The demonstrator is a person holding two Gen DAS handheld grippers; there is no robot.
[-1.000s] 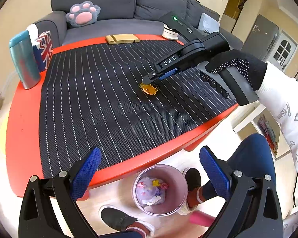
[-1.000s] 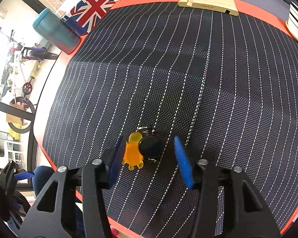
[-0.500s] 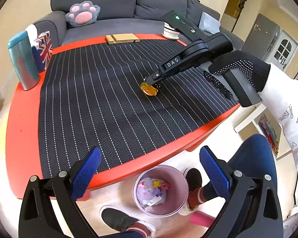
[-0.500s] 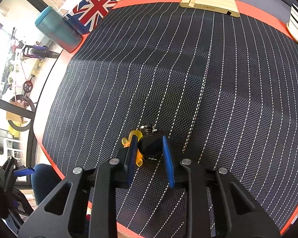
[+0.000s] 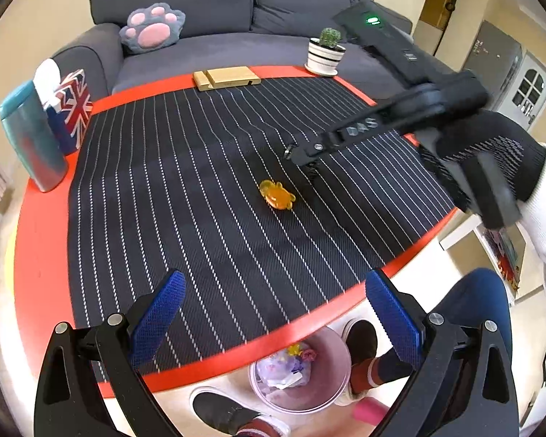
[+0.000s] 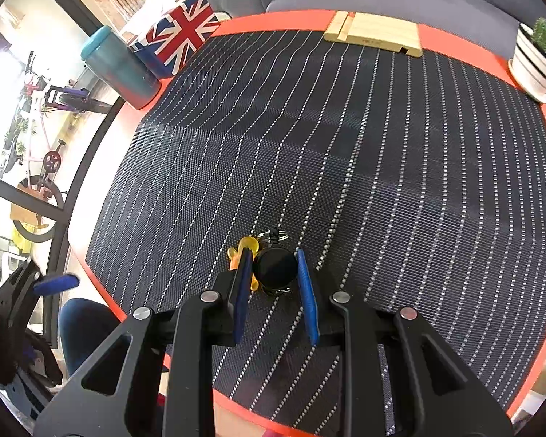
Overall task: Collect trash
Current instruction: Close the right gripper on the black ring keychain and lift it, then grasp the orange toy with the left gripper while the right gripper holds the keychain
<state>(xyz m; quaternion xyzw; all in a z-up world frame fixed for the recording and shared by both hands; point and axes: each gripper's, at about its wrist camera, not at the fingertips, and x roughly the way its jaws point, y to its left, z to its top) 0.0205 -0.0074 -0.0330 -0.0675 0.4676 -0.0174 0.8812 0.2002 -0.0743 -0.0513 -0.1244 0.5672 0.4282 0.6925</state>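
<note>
One black round disc with a small metal ring at its far edge sits clamped between the blue pads of the right gripper, jaws narrowed onto it. Whether it is lifted off the striped mat I cannot tell. One orange translucent figure lies flat on the mat near its centre, just beside the right gripper's tip at its 7 o'clock in the left wrist view, long axis running 10 to 4 o'clock. The left gripper hangs over the table's near edge, jaws wide, holding nothing. One pink bin with scraps inside stands on the floor at 6 o'clock.
</note>
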